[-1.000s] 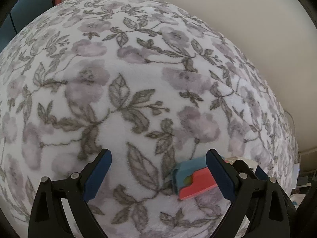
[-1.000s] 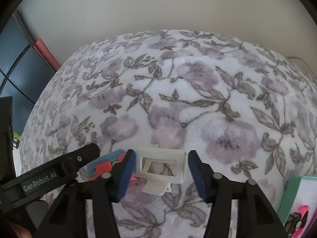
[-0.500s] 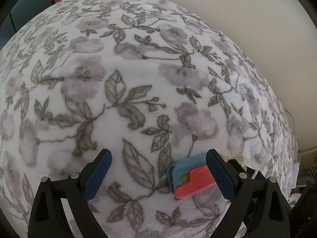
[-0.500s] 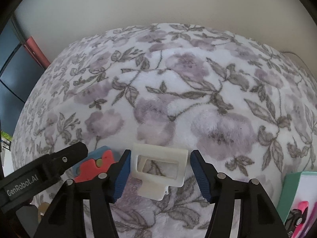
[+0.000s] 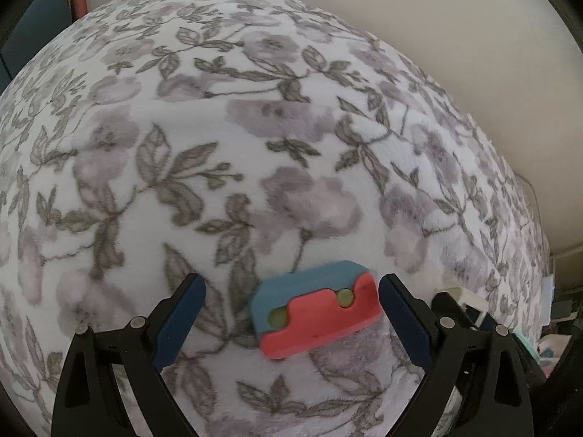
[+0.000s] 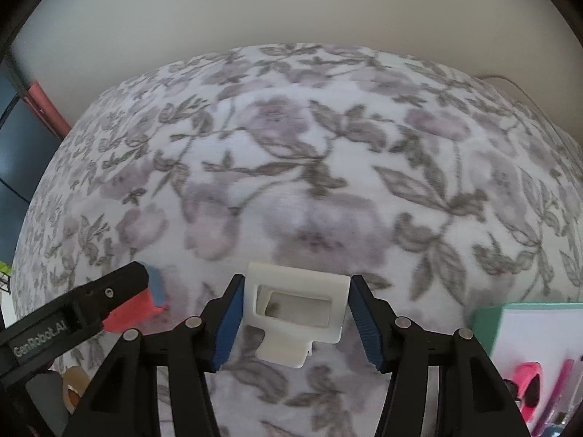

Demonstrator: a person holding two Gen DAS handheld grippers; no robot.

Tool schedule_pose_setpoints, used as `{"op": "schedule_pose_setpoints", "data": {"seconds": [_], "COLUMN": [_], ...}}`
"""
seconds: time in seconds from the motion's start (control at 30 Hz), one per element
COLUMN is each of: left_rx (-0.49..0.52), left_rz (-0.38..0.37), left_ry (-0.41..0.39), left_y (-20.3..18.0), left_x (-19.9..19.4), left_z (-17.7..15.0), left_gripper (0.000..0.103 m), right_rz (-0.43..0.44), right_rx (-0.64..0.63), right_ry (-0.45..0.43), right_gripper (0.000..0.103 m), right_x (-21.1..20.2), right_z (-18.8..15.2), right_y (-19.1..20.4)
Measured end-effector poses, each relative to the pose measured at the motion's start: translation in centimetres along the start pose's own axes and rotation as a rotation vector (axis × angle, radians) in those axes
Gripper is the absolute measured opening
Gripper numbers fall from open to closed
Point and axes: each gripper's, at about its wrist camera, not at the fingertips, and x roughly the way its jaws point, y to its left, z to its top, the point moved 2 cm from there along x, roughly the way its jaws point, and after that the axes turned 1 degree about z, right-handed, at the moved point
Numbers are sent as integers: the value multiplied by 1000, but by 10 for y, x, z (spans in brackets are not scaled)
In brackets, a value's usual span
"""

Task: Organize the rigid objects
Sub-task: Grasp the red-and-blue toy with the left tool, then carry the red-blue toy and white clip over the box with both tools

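A blue and red block [image 5: 317, 313] with two yellow-green pegs lies on the flowered blanket [image 5: 218, 145]. My left gripper [image 5: 291, 282] stands open around it, with the block close to the right finger and a wide gap to the left finger. In the right wrist view that block [image 6: 155, 291] shows beside the left gripper's black finger. A white rectangular frame piece [image 6: 295, 302] with a tab sits between the jaws of my right gripper [image 6: 297, 282]. The jaws are closing and both blue pads touch its sides.
A green-rimmed tray [image 6: 488, 320] with pink items lies at the right edge of the blanket. A roll of tape [image 6: 73, 386] shows at the lower left. A pale wall [image 6: 291, 11] stands behind, with a thin cable [image 6: 506, 83] at the right.
The block has shifted from beside the left gripper's right finger to between its fingers. The right gripper's jaws have narrowed onto the white piece, and the blanket slides by behind both.
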Motion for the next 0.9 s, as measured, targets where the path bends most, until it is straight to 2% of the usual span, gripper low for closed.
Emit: {"op": "schedule_pose_setpoints", "data": {"seconds": [0.23,0.3,0.37,0.4,0.6,0.9], "left_rx": [61,85,115,125,145,135], "left_rz": [93,130,180,194,197,171], "left_ry": [-11,-11,-19,-25,-31,17], "left_y": [-15,-18,-23,-24,-25,-27], "left_x": [6,8,10,10,8,-11], "left_z": [-3,-5,-5,-5,-9,-35], "left_gripper": [96,91,78,75,75,74], "right_rz": [-9,-10,-13,-15,-16,-4], "right_rx": [21,26,28,29,45,40], "right_ry": [1,3,5,6,16,0], "right_gripper": [59,59,59,59,59,59], "right_x": [-5,-6,-7,-8,-13,-42], "right_z": [-5,-6,-8,-9,-17,-32], "right_y": [-13,-16,-17,-18,-22,-25]}}
